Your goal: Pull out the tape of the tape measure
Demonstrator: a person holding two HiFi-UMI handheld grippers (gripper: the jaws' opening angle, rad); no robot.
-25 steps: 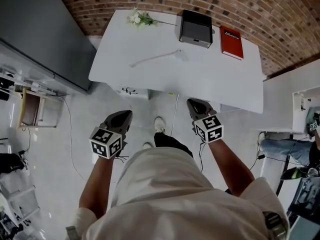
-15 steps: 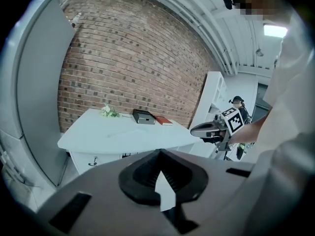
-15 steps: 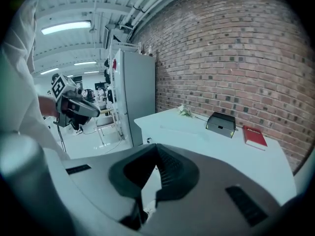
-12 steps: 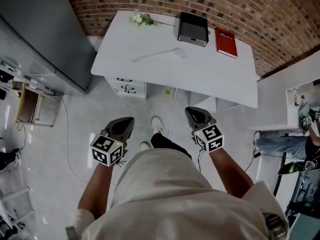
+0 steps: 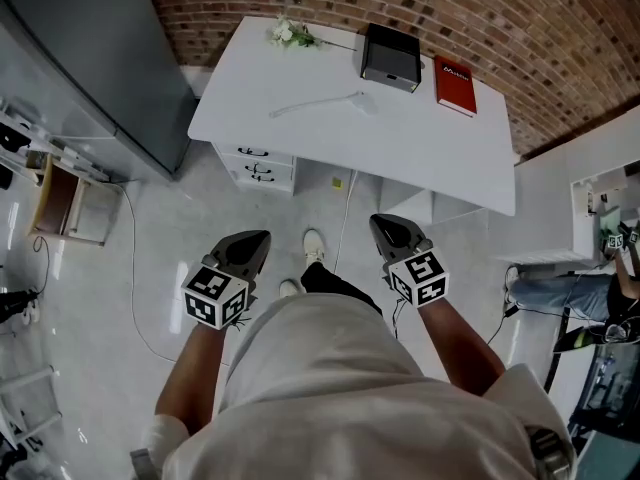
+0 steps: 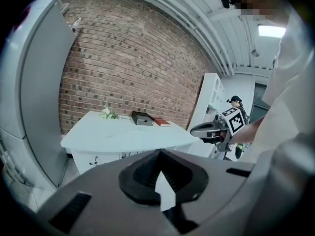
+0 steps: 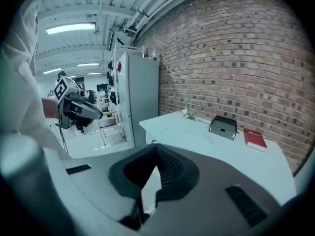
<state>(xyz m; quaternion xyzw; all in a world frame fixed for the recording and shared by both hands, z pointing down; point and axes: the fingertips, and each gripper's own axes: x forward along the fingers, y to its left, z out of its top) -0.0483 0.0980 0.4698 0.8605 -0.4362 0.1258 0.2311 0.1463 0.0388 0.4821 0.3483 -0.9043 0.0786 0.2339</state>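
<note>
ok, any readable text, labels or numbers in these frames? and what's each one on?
White word on the red book cover: too blurred to read.
Cubes on the left gripper and right gripper: square black-and-white marker patterns, no words.
No legible print on the dark box.

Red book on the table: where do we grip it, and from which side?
Probably its near short edge, low from the front of the table: the book lies flat and thin, lengthwise towards us, box close on its left, wall behind.

White table [image 5: 420,158] against a brick wall [image 5: 540,28], with white flowers [image 5: 290,34], a dark box [image 5: 390,56] and a red book [image 5: 455,85]
</note>
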